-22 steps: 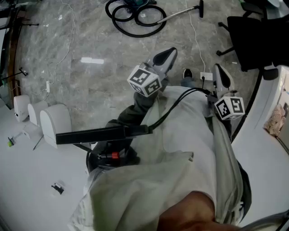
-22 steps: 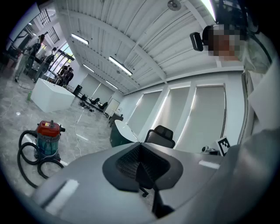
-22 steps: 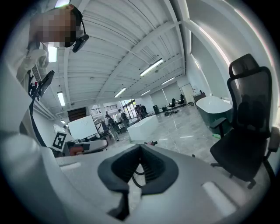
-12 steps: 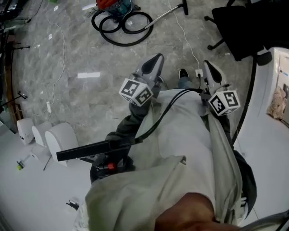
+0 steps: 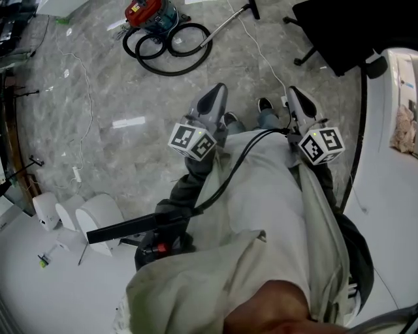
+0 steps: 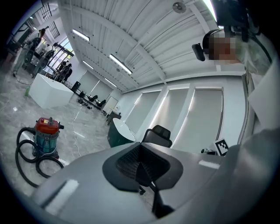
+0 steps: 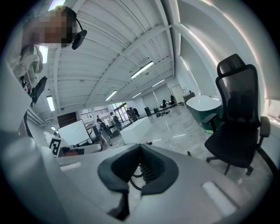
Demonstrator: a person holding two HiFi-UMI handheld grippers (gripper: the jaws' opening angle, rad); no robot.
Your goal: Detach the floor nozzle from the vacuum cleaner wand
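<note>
On the floor ahead, well apart from the person: vacuum cleaner [image 5: 149, 14] with coiled hose [image 5: 163, 49]; the wand [image 5: 222, 27] lies out from it, with the floor nozzle [image 5: 252, 10] attached at its far end, by the top edge of the head view.
Left gripper [image 5: 215, 91]: jaws together, nothing between them; held level at the torso.
Right gripper [image 5: 295, 96]: jaws together, empty; tipped slightly down.
Task status: judged not begun; neither gripper is near the wand.
Hazard, trip or snag: a white cord [image 5: 260, 57] crosses the floor between the shoes [image 5: 264, 104] and the floor nozzle; a foot catching it could drag the wand aside.
Hazard, obstruction: an office chair [image 5: 339, 32] stands near the floor nozzle; its base may crowd the right gripper.
Hazard, failed grip: if the jaws are not opened before contact, they will push the wand away.
Hazard, release catch: the joint is too small to see here, possibly latched; pulling without freeing it could drag the vacuum cleaner along.
</note>
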